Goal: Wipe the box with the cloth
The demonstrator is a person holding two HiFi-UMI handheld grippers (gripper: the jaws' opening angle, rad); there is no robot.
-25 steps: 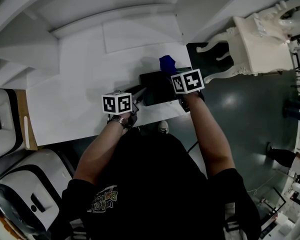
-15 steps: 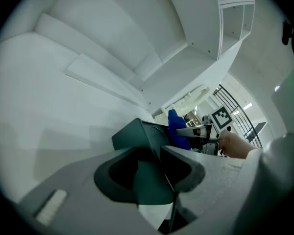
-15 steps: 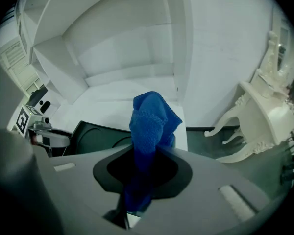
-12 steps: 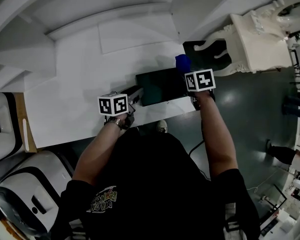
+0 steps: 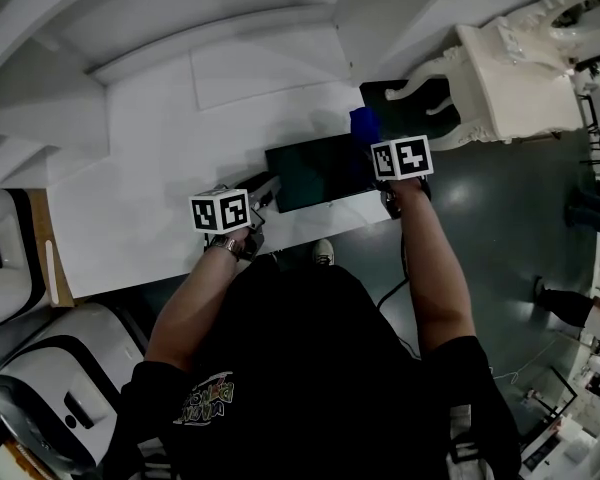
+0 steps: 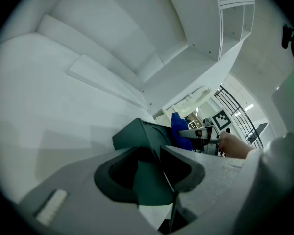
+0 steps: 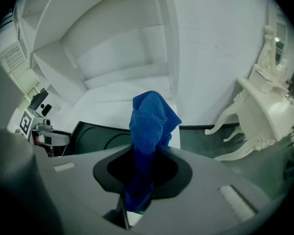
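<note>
Head view: box [image 5: 315, 171], dark and flat, lies on the white table [image 5: 150, 198] near its front edge. L gripper [image 5: 263, 185] is right at the box's left end. R gripper [image 5: 368, 138] is at the far right corner, w/ the blue cloth [image 5: 363, 122] bunched at its tip. Can't tell from up here whether the cloth touches the box.

Left gripper view: jaws are clamped on the near edge of the box [image 6: 137, 133], w/ dark green panel filling the gap between them. So L is the anchor and the box is pinned. The cloth [image 6: 179, 130] shows over the far end, w/ the R gripper just behind it.

Right gripper view: jaws are pressed tight on the cloth [image 7: 149, 121], w/ a wad sticking out ahead and a tail hanging below. The box [image 7: 98, 136] sits left of the wad, w/ its top mostly off to that side. The wad looks to be past the box's right end.

Step in hand, my read: mid-wipe, at the right-hand end of a stroke, or lining up for one. Next move calls for the wad down flat on the top, then a sweep across toward the L gripper w/ light pressure. L must hold firm so the box doesn't skate. Watch the front table edge, it's close.
</note>
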